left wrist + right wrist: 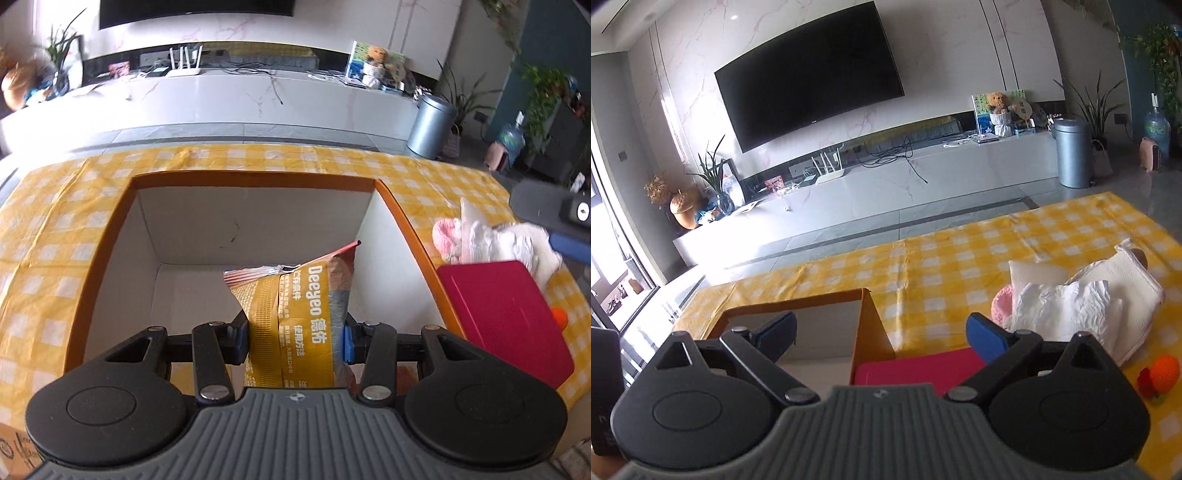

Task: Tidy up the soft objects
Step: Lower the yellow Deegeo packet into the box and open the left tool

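Over the open cardboard box [255, 229], the left gripper [295, 341] pinches a gold and grey "Deeyeo" packet [299, 314] between its blue pads, holding it upright above the box's white interior. Box has an orange rim and sits on a table covered with a yellow checked cloth [55, 236]. Just right of the box lies a red flat case [506, 314], touching the box's right wall. Beyond the case, on the far right, sits a pile of soft items: a pink knitted piece [447, 236] and white crumpled cloths [509, 240].

Right gripper [882, 336] hovers above the red case [916, 369] and the box's near right corner [871, 332], its jaws spread wide with nothing between them. White cloths [1082, 302] lie just right of its right finger. An orange knitted toy [1163, 373] rests on the checked cloth, near right.
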{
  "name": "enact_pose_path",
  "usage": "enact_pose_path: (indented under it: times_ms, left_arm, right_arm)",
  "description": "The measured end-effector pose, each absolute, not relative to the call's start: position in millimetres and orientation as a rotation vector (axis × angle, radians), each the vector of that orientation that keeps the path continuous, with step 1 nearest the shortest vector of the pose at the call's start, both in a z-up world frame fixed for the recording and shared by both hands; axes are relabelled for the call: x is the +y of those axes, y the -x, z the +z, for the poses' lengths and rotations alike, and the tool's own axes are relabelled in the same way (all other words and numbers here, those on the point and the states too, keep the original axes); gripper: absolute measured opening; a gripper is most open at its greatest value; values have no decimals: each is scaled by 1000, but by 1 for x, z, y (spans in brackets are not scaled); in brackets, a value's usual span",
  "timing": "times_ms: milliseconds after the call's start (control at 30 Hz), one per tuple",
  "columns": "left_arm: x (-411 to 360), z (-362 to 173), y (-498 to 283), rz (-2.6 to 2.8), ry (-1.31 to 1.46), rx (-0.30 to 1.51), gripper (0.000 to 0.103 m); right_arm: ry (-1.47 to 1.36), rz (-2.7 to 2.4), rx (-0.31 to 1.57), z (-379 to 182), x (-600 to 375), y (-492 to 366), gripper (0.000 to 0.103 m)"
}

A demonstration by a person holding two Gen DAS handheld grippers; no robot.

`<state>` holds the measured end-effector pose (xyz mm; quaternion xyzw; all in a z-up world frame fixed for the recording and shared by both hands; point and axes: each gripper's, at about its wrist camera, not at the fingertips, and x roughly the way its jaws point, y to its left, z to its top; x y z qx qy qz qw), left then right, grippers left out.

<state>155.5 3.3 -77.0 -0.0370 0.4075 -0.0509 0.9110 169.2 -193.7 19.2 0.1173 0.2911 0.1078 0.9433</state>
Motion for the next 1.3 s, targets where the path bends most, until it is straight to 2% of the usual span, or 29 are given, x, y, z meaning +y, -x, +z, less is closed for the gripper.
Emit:
enact_pose_path:
  times_ms: [233,367,467,533,600,733,967,1300]
  left_arm:
    - [-1,-70,-152,-161,129,791,51]
    - [-11,-84,-158,-157,69,901,53]
    - [-10,-90,-164,-134,52,962,64]
    - [-7,-91,-164,-115,57,971,79]
    - [-6,-89,-161,-109,58,953,88]
    - [6,-78,-149,-97,81,870,97]
    - [20,-56,-141,-137,214,837,97]
    - [10,-35,-117,-175,151,792,97]
  right_arm:
    - [-222,216,595,20,-196,-165,97]
    - [-204,214,603,17,-197,-167,97]
    - [-192,210,616,13,-196,-169,97]
    - [-184,205,625,10,-195,-170,97]
    - [-178,206,628,10,-194,-170,97]
    - [-175,228,630,11,-192,-167,97]
    - [-167,241,626,14,-192,-165,97]
    - [-138,217,624,28,-214,-161,97]
